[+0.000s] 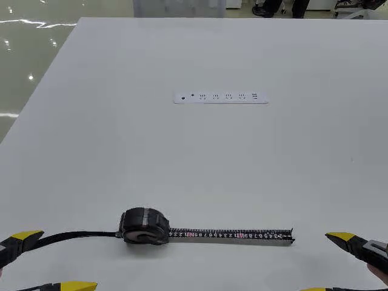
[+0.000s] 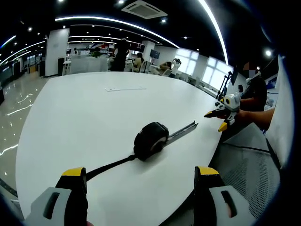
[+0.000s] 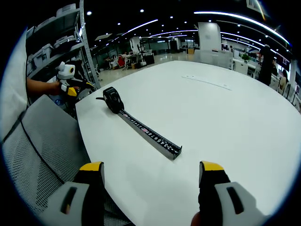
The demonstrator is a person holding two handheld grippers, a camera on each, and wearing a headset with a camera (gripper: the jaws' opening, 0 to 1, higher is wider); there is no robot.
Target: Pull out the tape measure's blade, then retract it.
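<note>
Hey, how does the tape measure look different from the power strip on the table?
The tape measure is black with a rounded case; the power strip is white and flat. The tape measure lies near the person's edge of the table, the power strip farther out. Both rest on it untouched.

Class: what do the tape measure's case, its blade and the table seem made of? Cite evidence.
Case: black, matte, moulded shape, probably plastic or rubber. Blade: thin flat strip with printed numerals, likely coated metal. Table: smooth white, faint sheen, possibly laminate.

Head above, gripper views opposed (tabletop shared)
</note>
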